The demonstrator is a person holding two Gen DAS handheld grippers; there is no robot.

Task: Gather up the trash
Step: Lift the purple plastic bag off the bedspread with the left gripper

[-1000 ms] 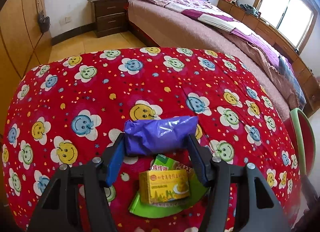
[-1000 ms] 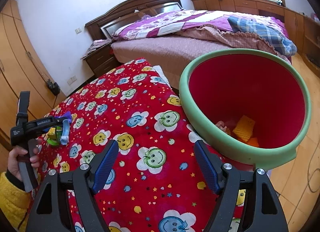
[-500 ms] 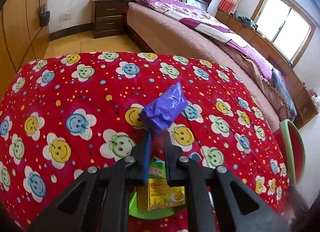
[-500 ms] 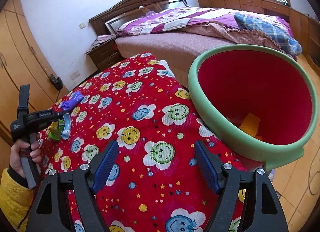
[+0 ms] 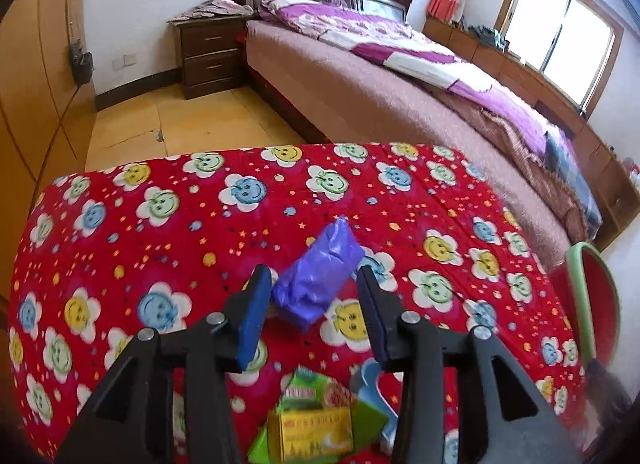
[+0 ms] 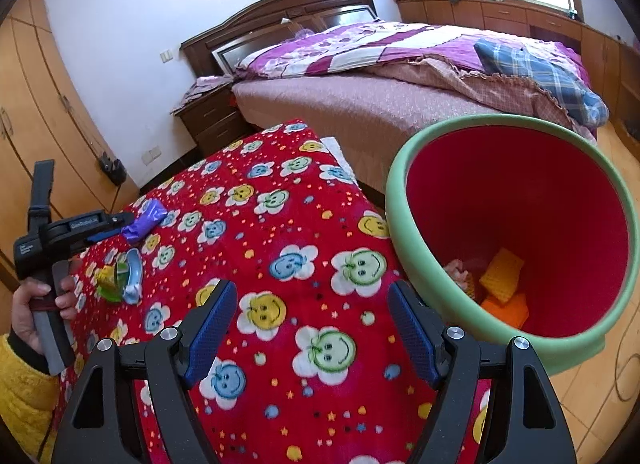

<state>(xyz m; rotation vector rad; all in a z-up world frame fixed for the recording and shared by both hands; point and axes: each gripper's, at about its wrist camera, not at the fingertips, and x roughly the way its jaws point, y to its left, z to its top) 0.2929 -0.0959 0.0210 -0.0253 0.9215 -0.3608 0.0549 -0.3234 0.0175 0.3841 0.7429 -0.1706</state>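
Here the bench (image 5: 168, 248), draped in a red smiley-flower cloth, fills the lower half of both views. The bin (image 6: 404, 223), green-rimmed and red inside, takes the right of the right-wrist frame, tipped toward the camera with orange and yellow scraps at its bottom; in the left-wrist frame only its edge shows at the far right.

The left gripper (image 5: 316, 308) sits low centre in its own frame, fingers spread. The purple bag (image 5: 320, 284) lies between them, near the left finger; whether either pad touches it I cannot tell. It looks to rest on the cloth rather than hang in a grip. From the right-wrist view the same bag appears at mid left, just beyond the left gripper's tip.

The right gripper (image 6: 308, 328) is at bottom centre of its frame, fingers wide apart and holding nothing, above the cloth beside the bin.

Smaller trash lies near the bottom edge of the left-wrist frame: a yellow box (image 5: 310, 434) on green wrappers (image 5: 316, 388), with a pale blue scrap (image 5: 370, 384) beside them.

The step in hand seems to be the pickup of the purple bag. Next the left fingers must close squarely on its bulk, since thin plastic can slip out of a shallow pinch, then lift and carry it rightward across the bench to the bin. The box pile remains to be collected.
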